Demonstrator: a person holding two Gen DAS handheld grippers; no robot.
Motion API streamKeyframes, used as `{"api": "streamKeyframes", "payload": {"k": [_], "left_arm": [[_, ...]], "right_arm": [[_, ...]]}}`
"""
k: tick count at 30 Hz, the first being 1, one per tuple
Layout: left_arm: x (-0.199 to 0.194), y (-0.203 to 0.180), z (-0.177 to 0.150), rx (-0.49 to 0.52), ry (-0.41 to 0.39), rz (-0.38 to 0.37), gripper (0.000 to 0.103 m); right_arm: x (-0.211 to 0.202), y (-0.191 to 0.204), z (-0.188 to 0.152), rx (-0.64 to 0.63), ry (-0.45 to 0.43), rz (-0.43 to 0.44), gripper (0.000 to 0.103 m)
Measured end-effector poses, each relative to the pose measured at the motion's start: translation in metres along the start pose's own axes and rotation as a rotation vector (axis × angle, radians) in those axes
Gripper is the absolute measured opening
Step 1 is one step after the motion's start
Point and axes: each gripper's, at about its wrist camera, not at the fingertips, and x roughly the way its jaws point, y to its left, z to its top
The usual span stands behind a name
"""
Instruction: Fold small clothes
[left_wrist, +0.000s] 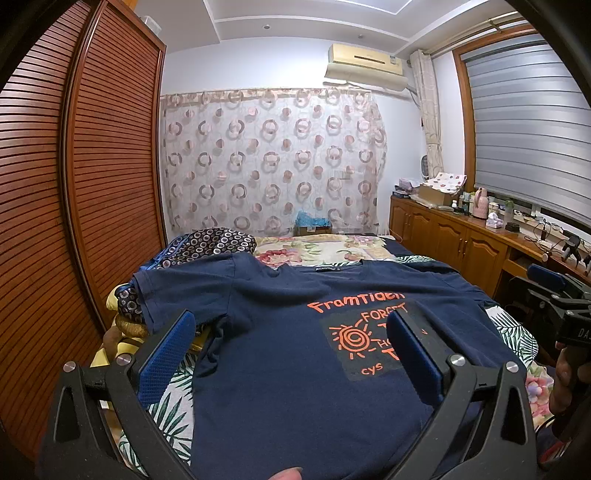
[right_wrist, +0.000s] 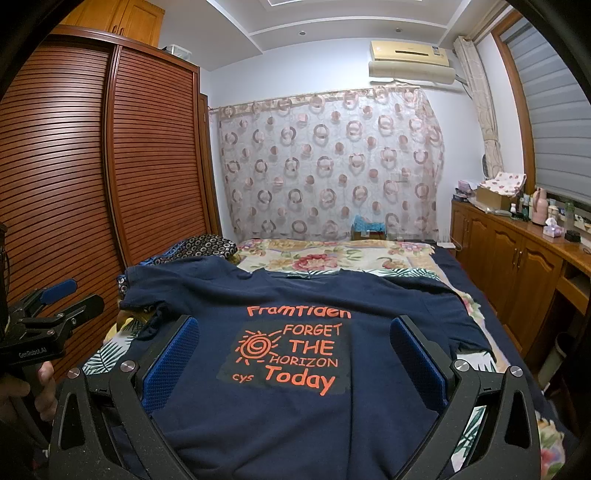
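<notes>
Bedroom with a slatted red-brown wooden wardrobe (right_wrist: 74, 155) on the left, a sheer circle-patterned curtain (right_wrist: 328, 162) across the far wall, honey-coloured low cabinets (right_wrist: 517, 266) along the right. Spread front-up over the floral-and-leaf-print bed (right_wrist: 332, 258): a navy blue cotton T-shirt with orange lettering and a sun drawing (right_wrist: 295, 406), collar toward the far wall, hem nearest the cameras, its left sleeve draped over a heap of dark circle-print fabric (left_wrist: 210, 243) and not lying flat. Left gripper (left_wrist: 291, 347) hovering over the shirt's left half, jaws spread wide, blue pads holding nothing. Right gripper (right_wrist: 295, 354) hovering over the printed chest panel, jaws likewise spread and empty. No fold made yet, judging by the full spread of the cloth. Likely next: pinching an edge or sleeve on each side. Risks from here: catching the bed cover together with the thin jersey if the jaws close too deep, dragging the bedding along; pinching only the top layer, so front and back separate and the fold comes out baggy; a skewed fold line from the raised left sleeve on the heap; uneven pull between the two sides, twisting the print off centre and wrinkling the body.
</notes>
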Motion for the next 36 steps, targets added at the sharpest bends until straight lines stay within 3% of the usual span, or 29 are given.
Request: {"api": "streamKeyframes", "payload": {"k": [36], "left_arm": [[-0.0002, -0.0002, -0.0002, 0.005, -0.004, 0.002, 0.103]], "right_arm": [[0.0001, 0.0002, 0.0002, 0.005, -0.001, -0.002, 0.103]]}}
